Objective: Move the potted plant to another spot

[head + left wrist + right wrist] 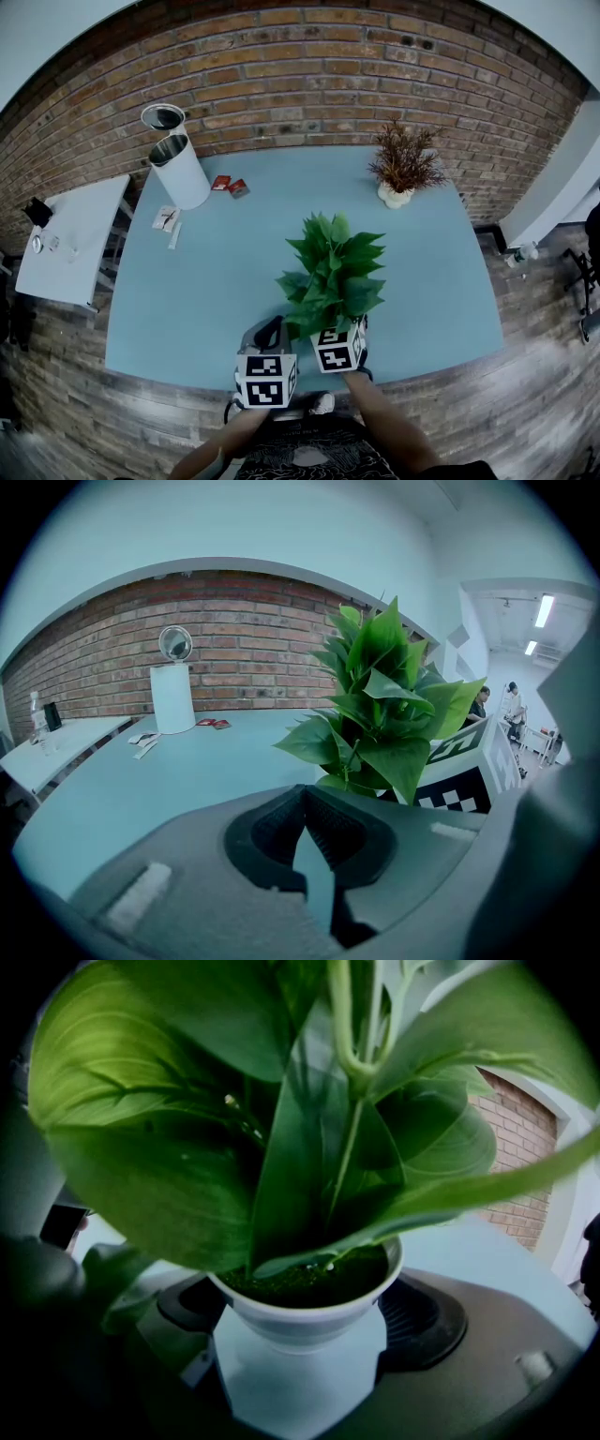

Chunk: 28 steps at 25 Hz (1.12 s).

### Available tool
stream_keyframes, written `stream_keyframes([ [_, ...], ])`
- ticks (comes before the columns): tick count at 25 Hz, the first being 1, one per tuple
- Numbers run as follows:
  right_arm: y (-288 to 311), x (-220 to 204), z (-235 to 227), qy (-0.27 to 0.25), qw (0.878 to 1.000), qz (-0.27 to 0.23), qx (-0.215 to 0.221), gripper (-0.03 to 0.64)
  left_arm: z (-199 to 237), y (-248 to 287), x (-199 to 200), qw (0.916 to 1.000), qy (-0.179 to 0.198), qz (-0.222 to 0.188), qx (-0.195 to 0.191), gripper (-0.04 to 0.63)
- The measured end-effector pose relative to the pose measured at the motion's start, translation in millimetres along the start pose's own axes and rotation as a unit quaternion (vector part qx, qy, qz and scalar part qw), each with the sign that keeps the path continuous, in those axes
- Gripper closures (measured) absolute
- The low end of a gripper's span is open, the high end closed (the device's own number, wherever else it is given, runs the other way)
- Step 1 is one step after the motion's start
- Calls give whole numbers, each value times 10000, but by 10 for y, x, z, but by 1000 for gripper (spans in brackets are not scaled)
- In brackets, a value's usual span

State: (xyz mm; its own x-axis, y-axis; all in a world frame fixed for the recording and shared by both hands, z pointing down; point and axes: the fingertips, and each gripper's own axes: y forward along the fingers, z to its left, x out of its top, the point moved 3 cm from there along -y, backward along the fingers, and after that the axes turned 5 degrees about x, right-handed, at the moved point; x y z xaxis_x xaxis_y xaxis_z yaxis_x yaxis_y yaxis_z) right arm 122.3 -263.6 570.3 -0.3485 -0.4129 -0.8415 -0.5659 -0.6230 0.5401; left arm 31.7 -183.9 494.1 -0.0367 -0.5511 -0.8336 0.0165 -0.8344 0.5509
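Observation:
The green leafy potted plant (333, 272) stands over the near middle of the light blue table (187, 300). My right gripper (339, 328) sits at its base, jaws shut on either side of the white pot (300, 1321); big leaves fill the top of the right gripper view. Whether the pot rests on the table or hangs just above it I cannot tell. My left gripper (270, 333) is just to the plant's left, shut and holding nothing. From the left gripper view the plant (384, 714) rises close on the right, beyond the closed left gripper (305, 803).
A brown dried plant (403, 164) in a white pot stands at the table's far right. At the far left are a white cylinder bin (178, 169), red packets (230, 186) and papers (167, 220). A white side table (70, 239) lies left, a brick wall behind.

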Motion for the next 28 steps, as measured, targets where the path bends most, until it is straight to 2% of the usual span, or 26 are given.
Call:
stream_keyframes([
  [11, -99, -42, -70, -105, 9993, 103, 350, 121, -121, 29, -51, 9997, -70, 28, 242, 594],
  [16, -169, 6, -93, -96, 9993, 15, 357, 123, -122, 1, -64, 9995, -96, 53, 299, 594],
  [22, -281, 35, -37, -57, 9993, -30, 370, 124, -161, -53, -67, 9997, -67, 26, 215, 594],
  [28, -382, 2, 32, 68, 9997, 9, 236, 170, -152, -140, -95, 10000, 8, -20, 61, 594],
])
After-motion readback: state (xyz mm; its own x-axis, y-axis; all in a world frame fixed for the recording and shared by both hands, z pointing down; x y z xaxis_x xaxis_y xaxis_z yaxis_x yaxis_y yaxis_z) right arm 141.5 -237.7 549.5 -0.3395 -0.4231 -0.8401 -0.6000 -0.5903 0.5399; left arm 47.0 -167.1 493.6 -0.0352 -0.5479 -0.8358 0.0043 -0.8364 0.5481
